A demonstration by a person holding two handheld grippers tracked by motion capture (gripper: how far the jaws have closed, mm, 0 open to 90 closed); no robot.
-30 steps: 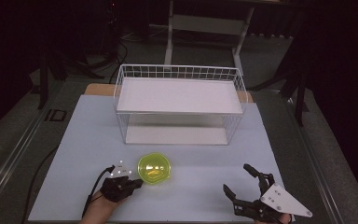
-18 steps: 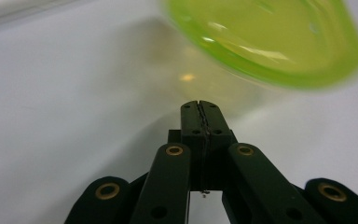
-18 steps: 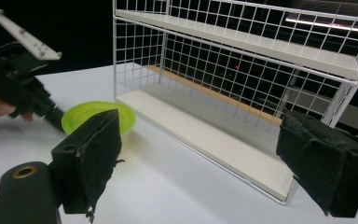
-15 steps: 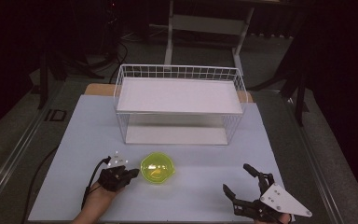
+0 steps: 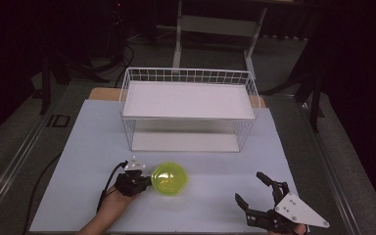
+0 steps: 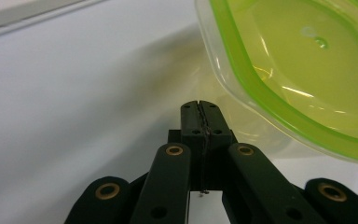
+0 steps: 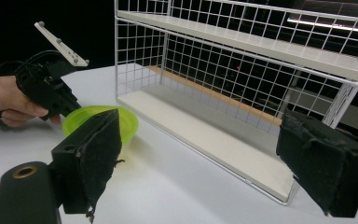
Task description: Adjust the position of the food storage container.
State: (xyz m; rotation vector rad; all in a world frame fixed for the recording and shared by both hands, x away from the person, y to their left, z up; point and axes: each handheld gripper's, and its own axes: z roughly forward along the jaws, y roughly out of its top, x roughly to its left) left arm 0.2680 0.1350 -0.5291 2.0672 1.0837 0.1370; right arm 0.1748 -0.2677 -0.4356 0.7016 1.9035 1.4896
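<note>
A translucent yellow-green bowl [image 5: 170, 178] sits on the white table in front of the wire rack [image 5: 188, 107]. My left gripper [image 5: 148, 181] lies at the bowl's left side, shut, tips against or just short of its rim. In the left gripper view the shut jaws [image 6: 200, 108] hold nothing, and the bowl [image 6: 307, 70] rises just to their right. My right gripper [image 5: 248, 187] rests near the table's front right, open and holding nothing. In the right gripper view its jaws [image 7: 209, 163] stand wide apart, with the bowl [image 7: 127, 122] and the left gripper [image 7: 51, 93] beyond.
The two-level white wire rack [image 7: 242, 70] stands at the middle back of the table, both shelves bare. A person's hand [image 7: 9, 100] holds the left gripper. The table [image 5: 88, 137] has dark floor and stands beyond its edges.
The left gripper has moved away from the front edge and to the right, up to the bowl's left side. The bowl has slid slightly right. The right gripper has stayed put.
</note>
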